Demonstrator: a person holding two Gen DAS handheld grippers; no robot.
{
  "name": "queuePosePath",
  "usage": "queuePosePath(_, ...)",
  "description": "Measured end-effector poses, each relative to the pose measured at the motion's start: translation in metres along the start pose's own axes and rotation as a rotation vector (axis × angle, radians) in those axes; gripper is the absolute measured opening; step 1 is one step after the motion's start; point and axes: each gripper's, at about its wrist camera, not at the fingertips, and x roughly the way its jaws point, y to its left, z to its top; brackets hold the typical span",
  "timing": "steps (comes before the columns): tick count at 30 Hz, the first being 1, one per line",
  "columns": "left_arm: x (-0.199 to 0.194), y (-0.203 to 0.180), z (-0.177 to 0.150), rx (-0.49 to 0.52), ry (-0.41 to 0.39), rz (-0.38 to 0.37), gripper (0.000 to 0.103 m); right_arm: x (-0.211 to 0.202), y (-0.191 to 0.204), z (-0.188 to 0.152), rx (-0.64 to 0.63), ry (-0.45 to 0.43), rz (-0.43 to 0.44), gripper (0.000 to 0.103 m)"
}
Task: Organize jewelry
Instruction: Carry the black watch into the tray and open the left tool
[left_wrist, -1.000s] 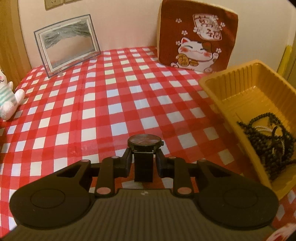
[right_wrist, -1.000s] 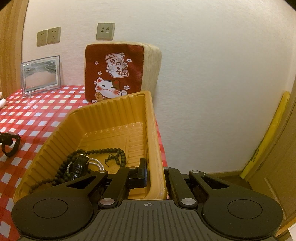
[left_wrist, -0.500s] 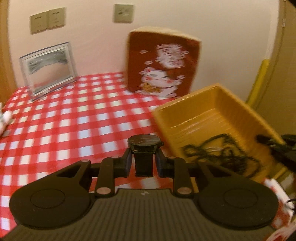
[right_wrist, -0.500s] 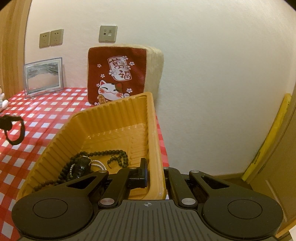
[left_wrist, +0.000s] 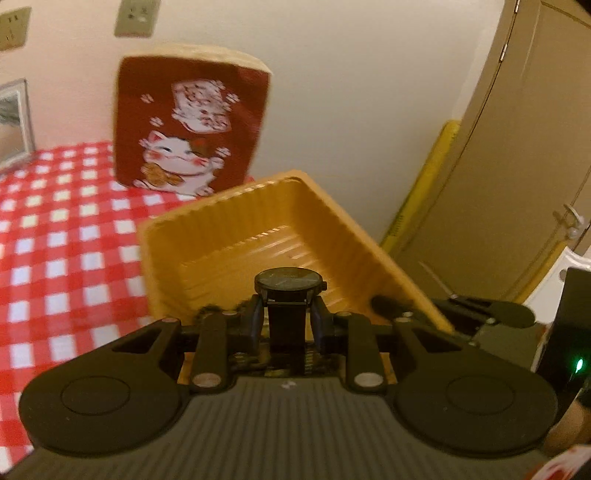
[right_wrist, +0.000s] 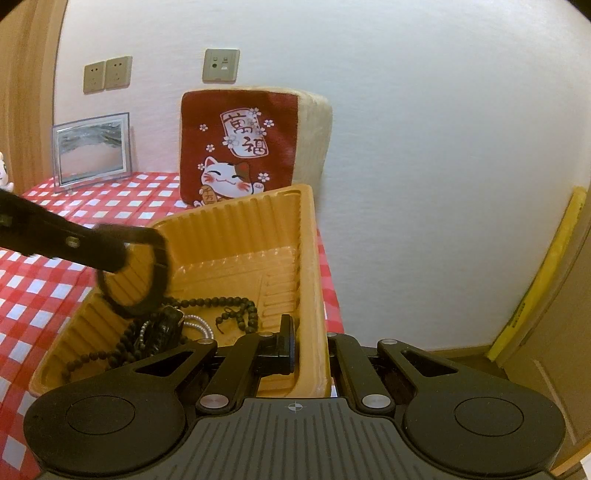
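My left gripper (left_wrist: 287, 314) is shut on the strap of a black watch (left_wrist: 288, 284), whose round face points up. It hangs over the near end of the yellow ribbed tray (left_wrist: 236, 229). In the right wrist view the watch (right_wrist: 136, 273) dangles as a strap loop from the left gripper (right_wrist: 107, 253) above the tray's left side. On the tray floor lie dark wooden beads (right_wrist: 221, 302), a dark pendant (right_wrist: 162, 328) and a white pearl bracelet (right_wrist: 199, 325). My right gripper (right_wrist: 310, 343) is shut on the tray's (right_wrist: 236, 229) right wall.
A red cushion with a lucky cat (right_wrist: 240, 147) leans on the wall behind the tray. A framed sand picture (right_wrist: 92, 147) stands at the back left of the red checked tablecloth (right_wrist: 44, 295). The table edge and a wooden door (left_wrist: 517, 147) lie to the right.
My left gripper has carried the watch to the right and upward, from over the tablecloth to over the tray. The right gripper has kept still on the tray wall.
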Motion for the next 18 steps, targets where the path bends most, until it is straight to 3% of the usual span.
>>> queuePosePath(10, 0.036, -0.008, -0.01, -0.076, 0.075, -0.026, 0.023, 0.004, -0.005, -0.001, 0.005, 0.004, 0.019, 0.003)
queuePosePath(14, 0.03, -0.01, -0.01, -0.088, 0.049, -0.028, 0.031, 0.006, -0.007, -0.002, 0.009, 0.012, 0.027, 0.003)
queuePosePath(18, 0.021, -0.01, -0.009, -0.081, 0.028, 0.008, 0.032, 0.01, -0.012, -0.003, 0.024, 0.02, 0.041, 0.003)
